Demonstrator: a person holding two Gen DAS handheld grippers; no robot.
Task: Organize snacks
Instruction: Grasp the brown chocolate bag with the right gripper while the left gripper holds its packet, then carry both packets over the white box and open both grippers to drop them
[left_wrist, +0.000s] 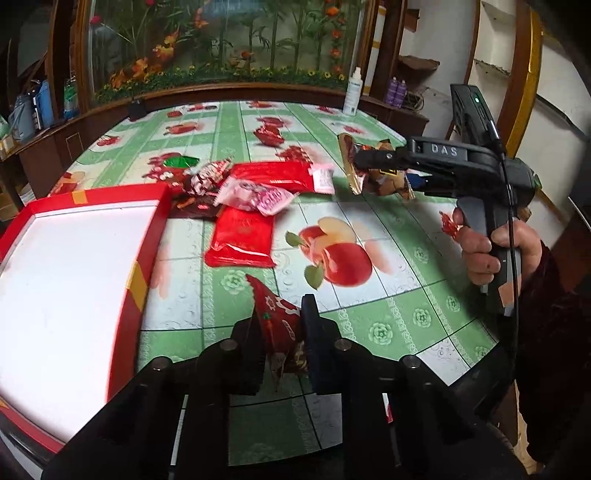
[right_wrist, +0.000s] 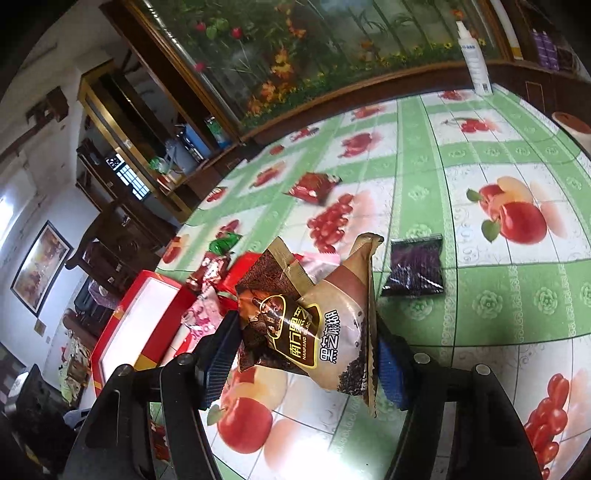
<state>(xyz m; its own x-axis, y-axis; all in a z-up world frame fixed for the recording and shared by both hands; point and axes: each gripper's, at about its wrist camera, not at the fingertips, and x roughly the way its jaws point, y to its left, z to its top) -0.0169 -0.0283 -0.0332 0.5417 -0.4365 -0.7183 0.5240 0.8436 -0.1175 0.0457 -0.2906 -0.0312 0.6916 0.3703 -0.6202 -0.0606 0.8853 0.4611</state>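
Floral mural (left_wrist: 221, 44), wooden shelves (right_wrist: 122, 147), white walls (right_wrist: 22, 206)

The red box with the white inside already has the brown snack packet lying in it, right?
No. The red box with the white inside holds nothing; the brown snack packet is gripped in the right gripper above the table, as the right wrist view shows.

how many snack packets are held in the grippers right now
2. A small red packet is pinched in the left gripper; a brown sesame packet is clamped in the right gripper. More packets lie loose on the table.
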